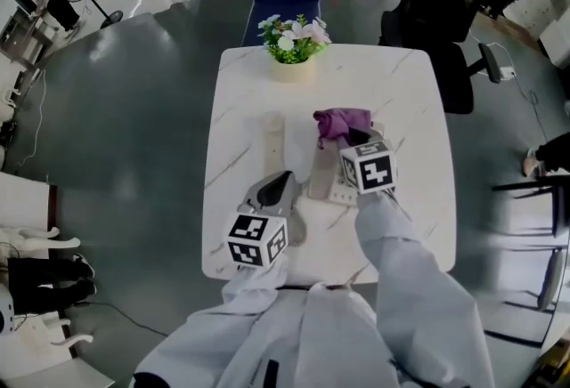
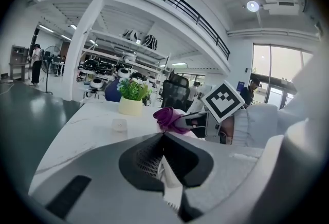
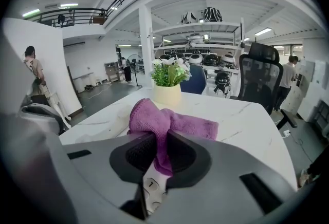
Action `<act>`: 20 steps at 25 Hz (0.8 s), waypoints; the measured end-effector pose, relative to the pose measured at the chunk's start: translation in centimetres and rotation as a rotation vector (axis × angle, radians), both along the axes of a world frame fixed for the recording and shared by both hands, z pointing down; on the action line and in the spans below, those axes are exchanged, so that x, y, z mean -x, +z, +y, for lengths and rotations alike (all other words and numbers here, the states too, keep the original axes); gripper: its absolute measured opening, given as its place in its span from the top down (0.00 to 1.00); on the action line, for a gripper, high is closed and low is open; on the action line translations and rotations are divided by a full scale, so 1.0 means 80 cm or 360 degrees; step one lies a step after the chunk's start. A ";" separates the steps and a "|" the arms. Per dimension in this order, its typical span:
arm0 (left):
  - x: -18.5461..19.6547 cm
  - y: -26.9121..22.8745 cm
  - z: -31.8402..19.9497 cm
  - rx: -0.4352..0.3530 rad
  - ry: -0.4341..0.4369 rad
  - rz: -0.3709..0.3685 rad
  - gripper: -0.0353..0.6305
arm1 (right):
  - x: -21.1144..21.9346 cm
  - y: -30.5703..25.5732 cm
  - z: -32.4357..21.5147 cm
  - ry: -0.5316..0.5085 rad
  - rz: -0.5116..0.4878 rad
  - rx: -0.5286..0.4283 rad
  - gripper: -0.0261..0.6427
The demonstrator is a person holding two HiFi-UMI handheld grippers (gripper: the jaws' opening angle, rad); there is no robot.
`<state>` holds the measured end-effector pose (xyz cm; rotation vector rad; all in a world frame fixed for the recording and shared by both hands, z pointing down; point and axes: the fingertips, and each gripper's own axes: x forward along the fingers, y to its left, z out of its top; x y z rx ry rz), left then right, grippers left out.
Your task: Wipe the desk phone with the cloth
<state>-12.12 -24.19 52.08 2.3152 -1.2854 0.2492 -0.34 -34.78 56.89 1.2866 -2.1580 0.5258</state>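
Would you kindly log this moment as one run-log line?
stage: cloth at phone | right gripper: shut on purple terry cloth over white desk phone | left gripper: fingers together, beside phone

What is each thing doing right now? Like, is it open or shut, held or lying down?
right gripper: shut on the purple cloth.
purple cloth: bunched up, pinched in the jaws, hanging over the phone's keys.
desk phone: lying flat, keys up, beneath the right gripper.
left gripper: jaws together on a white ribbed piece; I can't tell what it is.
flower pot: standing upright.
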 end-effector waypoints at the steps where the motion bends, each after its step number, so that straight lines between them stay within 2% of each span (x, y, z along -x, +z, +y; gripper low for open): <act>1: -0.001 0.000 0.000 0.0001 0.0008 0.0002 0.95 | 0.001 0.000 0.001 0.0001 0.0000 0.0010 0.90; 13: -0.006 0.002 0.006 0.0001 0.0101 0.0000 0.95 | 0.006 0.007 0.018 0.0024 -0.0015 0.0096 0.90; 20: -0.006 0.002 0.015 -0.0003 0.0096 -0.0020 0.95 | 0.010 0.003 0.033 0.0017 -0.0013 0.0113 0.90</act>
